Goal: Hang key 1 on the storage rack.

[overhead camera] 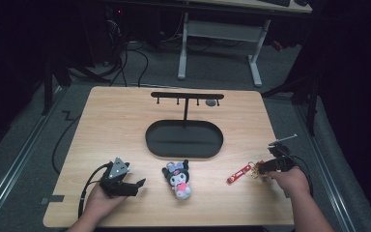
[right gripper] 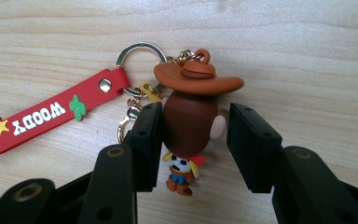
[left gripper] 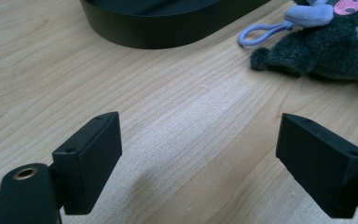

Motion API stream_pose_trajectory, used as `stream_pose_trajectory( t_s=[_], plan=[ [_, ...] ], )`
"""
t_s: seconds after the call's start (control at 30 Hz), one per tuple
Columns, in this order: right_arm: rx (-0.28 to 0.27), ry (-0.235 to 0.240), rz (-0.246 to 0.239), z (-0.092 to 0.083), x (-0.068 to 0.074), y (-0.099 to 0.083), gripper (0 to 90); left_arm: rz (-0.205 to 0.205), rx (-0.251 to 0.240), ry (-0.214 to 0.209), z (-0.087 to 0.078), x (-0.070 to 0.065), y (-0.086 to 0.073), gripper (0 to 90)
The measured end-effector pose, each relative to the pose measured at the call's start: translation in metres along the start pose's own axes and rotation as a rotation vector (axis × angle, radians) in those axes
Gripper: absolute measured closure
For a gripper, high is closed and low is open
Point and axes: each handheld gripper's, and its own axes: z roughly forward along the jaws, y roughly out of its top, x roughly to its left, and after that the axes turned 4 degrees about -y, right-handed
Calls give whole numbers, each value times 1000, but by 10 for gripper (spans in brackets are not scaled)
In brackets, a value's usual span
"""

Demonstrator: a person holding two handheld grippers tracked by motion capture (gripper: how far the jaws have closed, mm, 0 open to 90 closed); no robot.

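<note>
1. On the pale wooden bench (overhead camera: 125, 121): a black oval tray (overhead camera: 184, 139) under a black T-shaped hanger stand (overhead camera: 187, 96), centre and toward the far edge.
2. Just nearer than the tray, seen from the high view: a small dark grey plush doll with a pink bow (overhead camera: 179, 179), lying flat.
3. At near left: left tongs (overhead camera: 134, 186) held in a hand (overhead camera: 101, 200), low over the wood, tips aimed toward the doll but well apart from it.
4. From the left gripper view: left tongs (left gripper: 200, 161) spread wide, nothing between the jaws, bare wood grain below; tray wall ahead; doll's lilac loop (left gripper: 261, 33) at upper right, a detail too small to make out from above.
5. At near right: right tongs (overhead camera: 262, 168) in the other hand (overhead camera: 292, 180), over a tiny brown-hatted cowboy figure keychain (overhead camera: 257, 169), little more than a speck from above, beside its red rubber strap (overhead camera: 239, 174).
6. From the right gripper view: right tongs (right gripper: 193, 140) partly closed around the figure's head (right gripper: 189, 122); left jaw touching, right jaw just beside the ear, contact there unclear. Strap lettering "WOODY" and a metal ring (right gripper: 140, 51) plain here, figure lying on the wood.
</note>
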Motion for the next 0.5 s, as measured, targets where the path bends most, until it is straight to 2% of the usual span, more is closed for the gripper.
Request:
stream_pose_trajectory(
  t_s=[0.17,0.5],
  plan=[
    [3,-4,-16,3,5,2,619,1,4,-1,0,0,0,147],
    [4,-11,-20,4,7,2,627,5,2,-4,0,0,0,150]
  ],
)
